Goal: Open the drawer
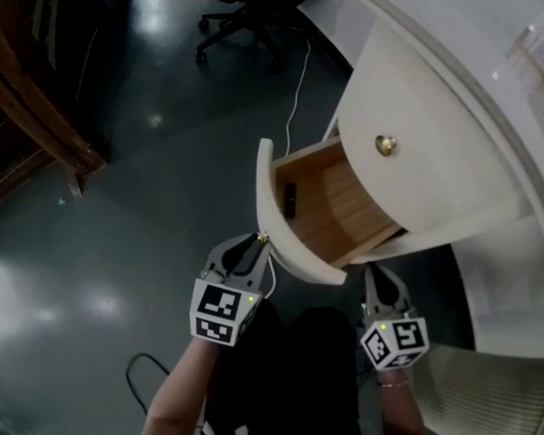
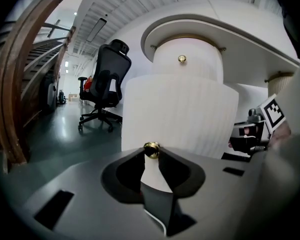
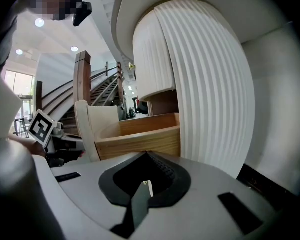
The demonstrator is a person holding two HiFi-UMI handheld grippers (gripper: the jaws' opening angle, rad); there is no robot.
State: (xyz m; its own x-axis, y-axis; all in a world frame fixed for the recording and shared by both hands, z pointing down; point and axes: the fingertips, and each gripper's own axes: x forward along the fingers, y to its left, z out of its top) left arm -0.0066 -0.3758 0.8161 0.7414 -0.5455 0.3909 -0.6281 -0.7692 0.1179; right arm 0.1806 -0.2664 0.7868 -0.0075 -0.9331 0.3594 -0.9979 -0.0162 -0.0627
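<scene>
The lower drawer (image 1: 286, 243) of the white ribbed cabinet (image 1: 435, 143) stands pulled out, its wooden inside (image 1: 335, 207) showing, with a small black object (image 1: 290, 200) lying in it. My left gripper (image 1: 258, 240) is at the drawer's curved front, shut on its brass knob (image 2: 151, 149), which sits pinched between the two tips in the left gripper view. Above, the upper drawer is closed, with its own brass knob (image 1: 385, 145) (image 2: 182, 59). My right gripper (image 1: 379, 275) hovers beside the open drawer's right side (image 3: 140, 136), shut and holding nothing.
A black office chair (image 1: 254, 7) stands on the dark floor beyond the cabinet, and a white cable (image 1: 295, 89) runs along the floor toward it. A wooden staircase (image 1: 27, 107) rises at the left. The white desktop (image 1: 490, 25) overhangs the cabinet.
</scene>
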